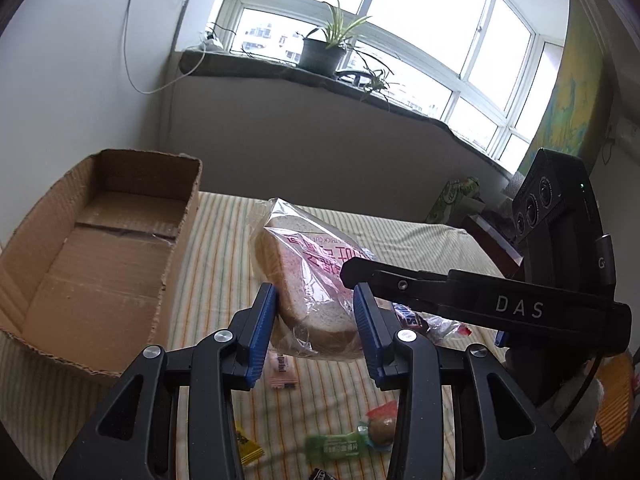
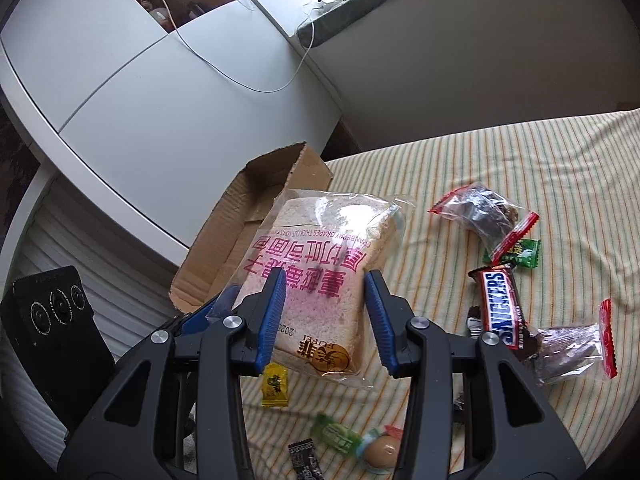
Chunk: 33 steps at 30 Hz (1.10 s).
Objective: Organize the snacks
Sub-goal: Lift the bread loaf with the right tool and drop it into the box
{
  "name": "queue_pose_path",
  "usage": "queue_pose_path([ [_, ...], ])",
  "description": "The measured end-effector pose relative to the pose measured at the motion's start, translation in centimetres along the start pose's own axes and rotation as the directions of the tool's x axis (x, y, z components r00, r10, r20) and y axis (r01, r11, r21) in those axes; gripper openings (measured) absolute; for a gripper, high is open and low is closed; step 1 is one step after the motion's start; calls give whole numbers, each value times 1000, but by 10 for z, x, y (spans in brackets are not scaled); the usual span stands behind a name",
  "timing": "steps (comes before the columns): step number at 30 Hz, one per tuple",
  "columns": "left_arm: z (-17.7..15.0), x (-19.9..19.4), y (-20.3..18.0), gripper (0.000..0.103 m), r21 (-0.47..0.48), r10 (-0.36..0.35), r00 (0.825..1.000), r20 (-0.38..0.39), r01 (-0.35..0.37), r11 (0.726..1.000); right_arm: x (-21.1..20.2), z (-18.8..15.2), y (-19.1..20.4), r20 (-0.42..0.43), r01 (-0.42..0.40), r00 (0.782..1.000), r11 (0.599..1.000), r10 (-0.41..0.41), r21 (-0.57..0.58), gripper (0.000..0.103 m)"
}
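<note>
A clear bag of sliced bread with pink print hangs above the striped bed sheet. My left gripper is shut on its lower end, blue pads pressing both sides. In the right wrist view the same bread bag sits between the pads of my right gripper, which is shut on it. One black finger of the right gripper reaches across the bag from the right. An open, empty cardboard box stands just left of the bread, also seen behind the bag as the box.
Loose snacks lie on the sheet: a Snickers bar, two dark snack bags, a green candy, a yellow candy, a green wrapper, a packed egg. A white cabinet stands behind the box.
</note>
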State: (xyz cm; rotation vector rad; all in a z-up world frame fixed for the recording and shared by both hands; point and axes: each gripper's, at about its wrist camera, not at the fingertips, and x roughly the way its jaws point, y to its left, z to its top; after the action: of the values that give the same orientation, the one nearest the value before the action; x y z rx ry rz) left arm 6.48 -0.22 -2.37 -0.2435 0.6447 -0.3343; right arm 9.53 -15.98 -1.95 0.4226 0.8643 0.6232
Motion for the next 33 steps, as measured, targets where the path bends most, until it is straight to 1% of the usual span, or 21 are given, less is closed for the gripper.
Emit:
queue_pose_path([
  [3,5,-15,8,38,-9,6,999,41,-6,1000,5,2,18,7,-16,1000,1000,16,-24,44],
  [7,10,-33,21,38,-12,39,995,90,-38,999,16,3,39,4,-40,999,998,40,-45,44],
  [15,13,-55,61,38,-82,89,986,142,-78,994,49,1,79,-19,-87,996,993,86,-74,44],
  [19,11,-61,80,38,-119,111,982,152,-93,989,66,2,93,-35,-104,994,991,101,-84,44],
  [22,15,-63,91,38,-128,126,979,160,-106,986,79,3,100,-44,-111,993,990,108,-86,44],
  [25,15,-63,102,38,-142,136,978,157,-114,983,89,2,103,-55,-106,993,990,101,-96,44],
  [29,15,-56,114,38,-152,142,981,132,-122,981,102,4,106,-67,-103,993,989,96,-105,44],
  [32,13,-48,121,38,-144,172,980,102,-157,977,113,6,106,-82,-103,992,989,95,-106,43],
  [33,12,-44,124,38,-147,189,978,86,-175,974,115,7,106,-79,-92,993,990,83,-110,43],
])
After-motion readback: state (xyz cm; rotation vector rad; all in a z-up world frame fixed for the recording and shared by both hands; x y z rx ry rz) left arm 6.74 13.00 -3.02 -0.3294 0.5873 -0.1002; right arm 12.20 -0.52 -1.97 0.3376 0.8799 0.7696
